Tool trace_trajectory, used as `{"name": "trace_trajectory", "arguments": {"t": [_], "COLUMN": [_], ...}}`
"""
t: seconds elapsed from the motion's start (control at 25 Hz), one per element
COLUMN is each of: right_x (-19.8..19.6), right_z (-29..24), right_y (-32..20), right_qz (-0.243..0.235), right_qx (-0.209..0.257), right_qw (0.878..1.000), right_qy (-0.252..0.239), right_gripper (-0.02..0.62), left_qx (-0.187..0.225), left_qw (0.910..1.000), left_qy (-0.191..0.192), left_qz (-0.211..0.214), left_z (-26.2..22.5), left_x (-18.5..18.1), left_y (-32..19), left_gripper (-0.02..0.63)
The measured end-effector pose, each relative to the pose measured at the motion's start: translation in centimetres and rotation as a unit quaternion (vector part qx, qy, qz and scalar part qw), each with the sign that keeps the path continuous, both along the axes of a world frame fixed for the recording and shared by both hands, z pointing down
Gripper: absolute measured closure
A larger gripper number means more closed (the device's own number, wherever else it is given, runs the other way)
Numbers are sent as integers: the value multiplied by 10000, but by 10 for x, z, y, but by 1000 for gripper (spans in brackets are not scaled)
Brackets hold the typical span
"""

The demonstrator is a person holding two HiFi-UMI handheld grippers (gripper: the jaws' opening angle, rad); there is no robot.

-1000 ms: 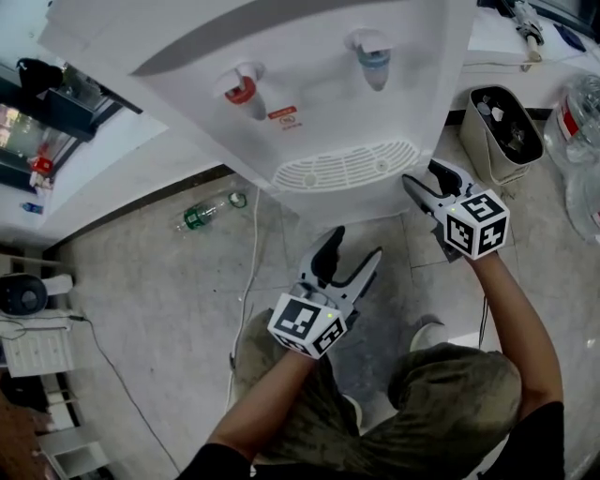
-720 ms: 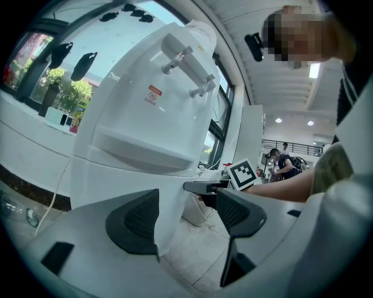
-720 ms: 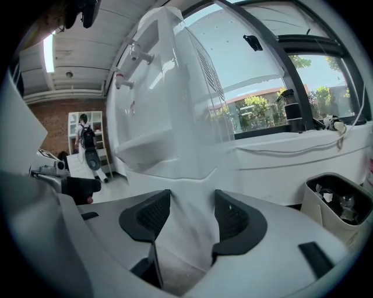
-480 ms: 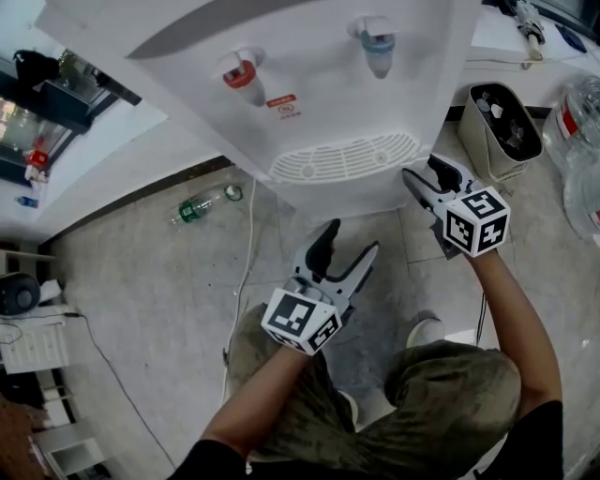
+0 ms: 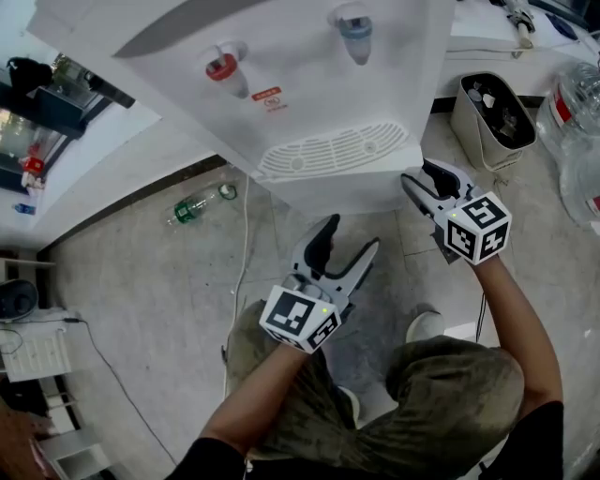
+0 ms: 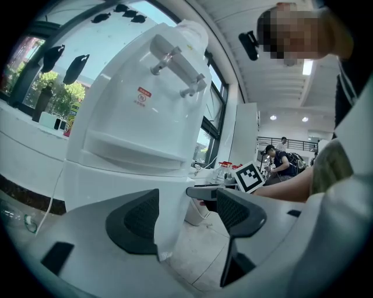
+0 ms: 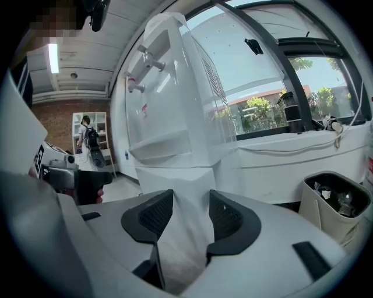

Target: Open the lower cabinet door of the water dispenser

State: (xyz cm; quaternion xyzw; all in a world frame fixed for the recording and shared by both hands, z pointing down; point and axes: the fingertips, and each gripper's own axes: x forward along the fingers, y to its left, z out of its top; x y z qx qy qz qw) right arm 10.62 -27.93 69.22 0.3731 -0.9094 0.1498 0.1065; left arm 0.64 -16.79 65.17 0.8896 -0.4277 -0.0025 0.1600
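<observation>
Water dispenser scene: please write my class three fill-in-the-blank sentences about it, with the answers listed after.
The water dispenser has a red tap and a second tap coloured ____.
The plastic bottle on the floor lies on its ____.
The left gripper has jaws that are not shut but ____.
Answers: blue; side; open.

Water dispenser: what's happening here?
A person crouches in front of the white water dispenser with a gripper in each hand. The right gripper is at the right front corner of the lower cabinet. Its jaws have just been closing with that edge between them, but they are not clearly clamped on it yet. The left gripper hangs open and empty in front of the cabinet. No door has swung out yet.
</observation>
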Motion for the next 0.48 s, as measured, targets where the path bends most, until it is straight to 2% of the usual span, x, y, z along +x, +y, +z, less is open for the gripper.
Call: {"name": "trace_trajectory", "arguments": {"t": [0.2,0.32,0.48], "right_x": [5,4,6], "right_z": [1,0,0], "right_y": [13,21,29], "right_qz": [-151,-266,-419], "right_qx": [38,92,49], "right_qw": [9999,9995,9991], "right_qy": [71,148,17], "right_gripper": [453,462,468], "left_qx": [34,-4,-32], "left_qw": [9999,9999,9998], "left_qy": [-38,-29,-29], "left_qz": [97,146,216], "left_z": [0,1,3], "left_x": [8,12,17], "left_y": [3,3,5], "left_gripper": [319,319,319]}}
